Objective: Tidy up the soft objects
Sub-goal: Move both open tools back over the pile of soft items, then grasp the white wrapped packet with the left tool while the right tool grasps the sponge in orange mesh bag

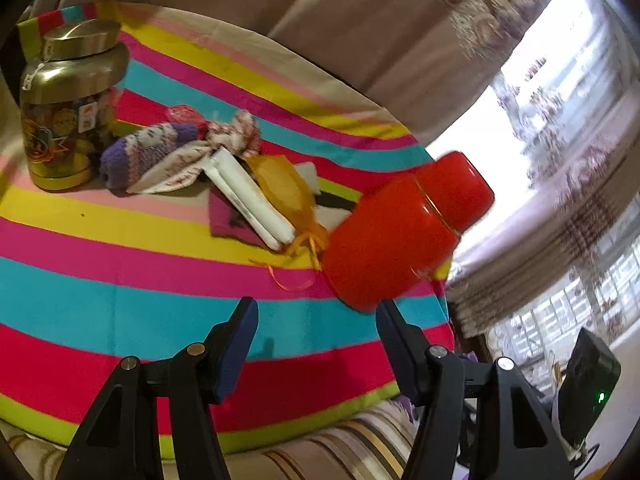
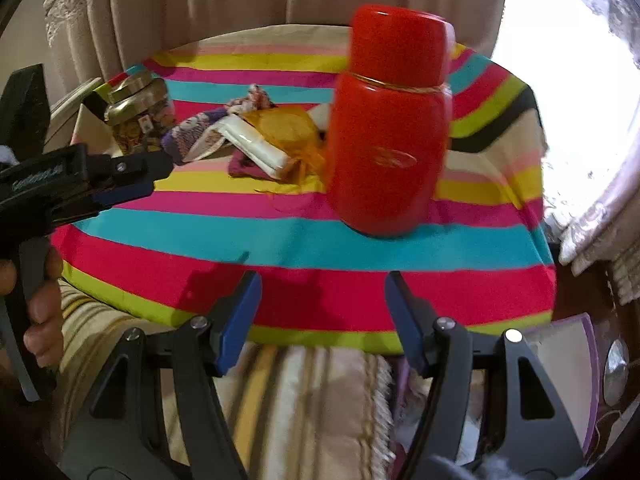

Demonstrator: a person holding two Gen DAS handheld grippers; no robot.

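Showing only rightward: gripping hand (image 2: 38, 292)

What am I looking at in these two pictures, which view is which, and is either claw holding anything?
No robot: a person holds a two-finger gripper in each hand, with a fisheye camera on each looking along its fingers. One picture is the left gripper's view, the other the right gripper's. Both grippers are open and empty; the left gripper also shows from the side in the right view. On the striped cloth stand a red jar and a gold-lidded jar. Between them lies a pile: purple sock, white folded packet, orange mesh pouch.
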